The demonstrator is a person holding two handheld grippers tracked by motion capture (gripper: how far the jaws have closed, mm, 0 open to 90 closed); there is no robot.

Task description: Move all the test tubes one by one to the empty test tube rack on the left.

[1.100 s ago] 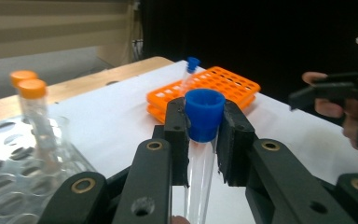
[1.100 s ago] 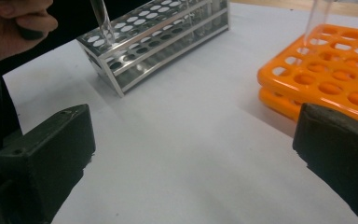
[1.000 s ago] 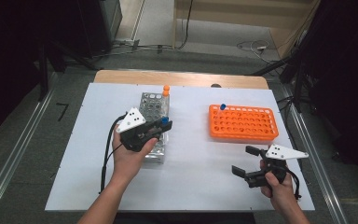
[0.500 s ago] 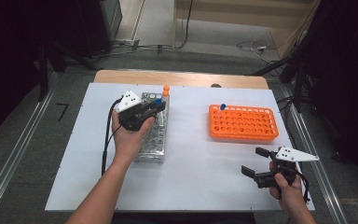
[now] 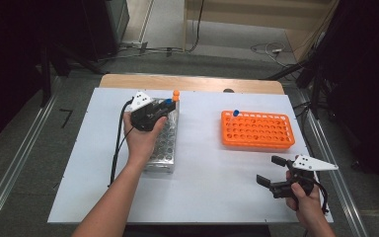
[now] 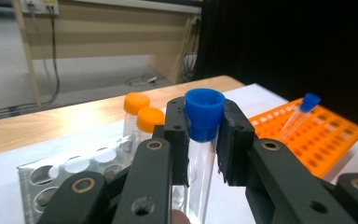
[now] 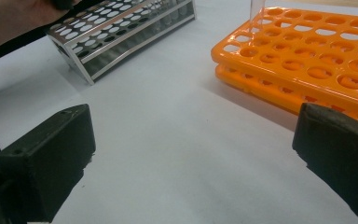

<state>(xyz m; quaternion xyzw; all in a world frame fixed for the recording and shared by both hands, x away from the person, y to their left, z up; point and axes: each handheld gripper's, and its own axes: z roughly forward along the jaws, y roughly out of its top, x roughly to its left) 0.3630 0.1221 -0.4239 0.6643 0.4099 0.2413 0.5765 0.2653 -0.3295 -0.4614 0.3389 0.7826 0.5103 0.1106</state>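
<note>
My left gripper (image 5: 164, 105) (image 6: 205, 140) is shut on a clear tube with a blue cap (image 6: 204, 113) (image 5: 168, 102), held upright over the far end of the metal tube rack (image 5: 163, 145) (image 6: 51, 175). Two orange-capped tubes (image 6: 142, 114) (image 5: 176, 94) stand in that rack's far end, just beyond the held tube. The orange rack (image 5: 256, 130) (image 7: 307, 65) (image 6: 328, 140) lies to the right with one blue-capped tube (image 5: 235, 113) (image 6: 303, 112) in its far left corner. My right gripper (image 5: 270, 170) (image 7: 191, 154) stands open over the white table near the front right, nothing between its jaws.
The white table top (image 5: 212, 173) has a wooden strip (image 5: 192, 83) along its far edge. A black cable (image 5: 116, 148) trails from the left gripper along the forearm. Metal rails run along both sides of the table.
My left gripper has carried the blue-capped tube away from me along the metal rack, toward its far end by the orange-capped tubes. The right gripper has shifted slightly right and nearer.
</note>
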